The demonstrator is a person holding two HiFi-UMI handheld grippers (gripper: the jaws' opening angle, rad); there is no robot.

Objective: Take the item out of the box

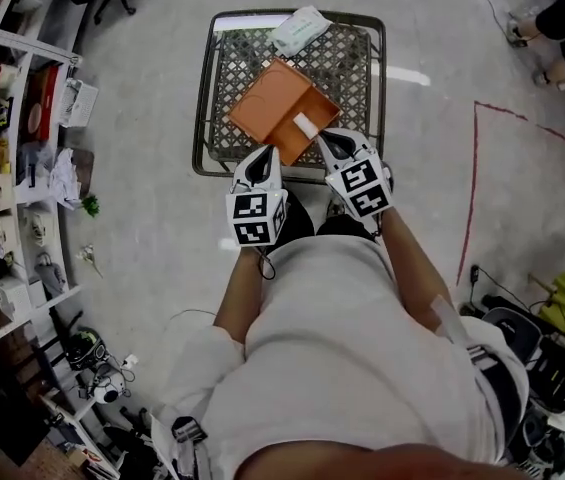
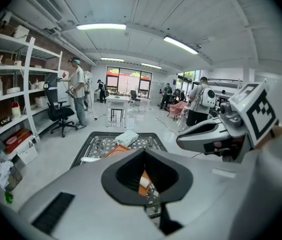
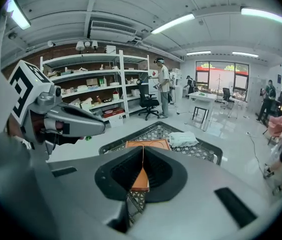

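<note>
An open orange box (image 1: 280,106) lies at an angle on a metal mesh table (image 1: 203,98). A small white item (image 1: 305,124) rests in the box's near corner. Both grippers hover at the table's near edge, apart from the box. My left gripper (image 1: 265,151) is just left of that corner, and my right gripper (image 1: 334,138) is just right of it. In the left gripper view the left gripper (image 2: 143,156) has its jaws together, with a strip of the box (image 2: 117,151) showing past them. In the right gripper view the right gripper (image 3: 142,156) is shut and empty, with the box (image 3: 147,144) ahead.
A white soft package (image 1: 300,28) lies at the table's far end. Shelving (image 1: 22,148) full of goods lines the left side. A red tape line (image 1: 474,168) marks the floor at right, with bags (image 1: 532,348) near it. People stand far back in the room (image 2: 79,91).
</note>
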